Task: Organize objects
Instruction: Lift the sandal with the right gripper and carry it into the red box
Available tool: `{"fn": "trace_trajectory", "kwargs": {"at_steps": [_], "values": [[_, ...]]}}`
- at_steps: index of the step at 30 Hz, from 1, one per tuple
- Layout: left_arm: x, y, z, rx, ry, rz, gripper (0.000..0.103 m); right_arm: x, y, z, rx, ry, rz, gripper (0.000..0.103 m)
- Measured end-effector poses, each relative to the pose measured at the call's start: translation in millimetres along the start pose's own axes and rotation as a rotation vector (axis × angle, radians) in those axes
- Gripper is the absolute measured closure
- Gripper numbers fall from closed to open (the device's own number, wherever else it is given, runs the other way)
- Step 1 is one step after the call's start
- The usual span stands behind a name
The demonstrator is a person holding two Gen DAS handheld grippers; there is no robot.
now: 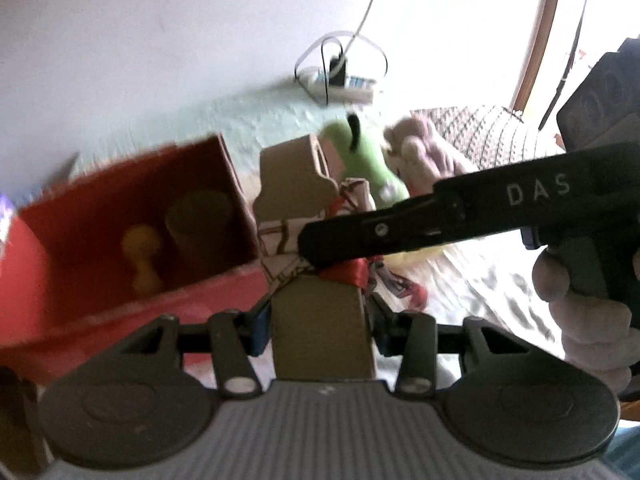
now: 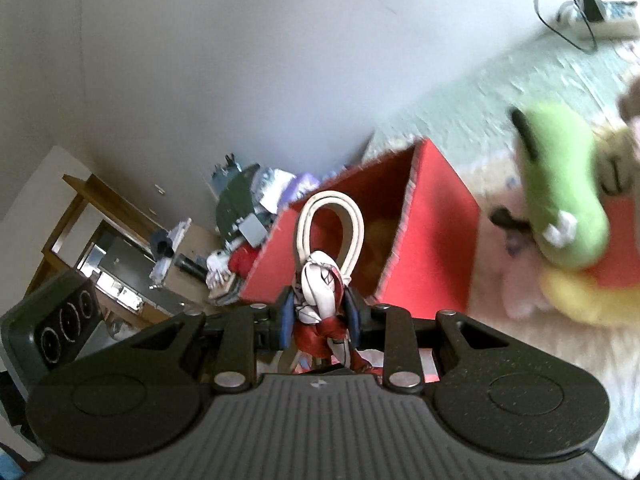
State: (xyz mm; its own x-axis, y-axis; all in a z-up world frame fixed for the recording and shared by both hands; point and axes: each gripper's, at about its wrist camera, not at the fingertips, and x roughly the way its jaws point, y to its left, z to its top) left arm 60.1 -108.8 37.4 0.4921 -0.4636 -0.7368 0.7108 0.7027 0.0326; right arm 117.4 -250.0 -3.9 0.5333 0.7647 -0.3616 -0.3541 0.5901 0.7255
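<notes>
Plain pale wall behind everything. Bed surface under a pale green textured cover. Power strip with looped cables lying at the cover's far edge. Bright window with wooden frame, glare washing out that side. Wooden furniture and a cluttered pile in the far corner.

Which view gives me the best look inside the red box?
Left wrist: it looks down into the red box, showing a yellow pawn-shaped piece inside. Right wrist sees mostly the box's outer walls, its inside partly hidden.
</notes>
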Motion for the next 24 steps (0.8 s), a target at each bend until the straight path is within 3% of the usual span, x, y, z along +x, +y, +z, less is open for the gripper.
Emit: {"fn": "trace_trajectory", "kwargs": {"at_steps": [15, 24], "values": [[-36.5, 111.0, 37.1, 0.035, -0.149, 0.043, 0.057, 85.2, 69.4, 46.7, -0.145, -0.035, -0.019, 0.074], [-12.5, 177.7, 49.4, -0.015, -0.081, 0.061, 0.057, 151.8, 70.7, 64.5, -0.124, 0.091, -0.088, 0.074]]}}
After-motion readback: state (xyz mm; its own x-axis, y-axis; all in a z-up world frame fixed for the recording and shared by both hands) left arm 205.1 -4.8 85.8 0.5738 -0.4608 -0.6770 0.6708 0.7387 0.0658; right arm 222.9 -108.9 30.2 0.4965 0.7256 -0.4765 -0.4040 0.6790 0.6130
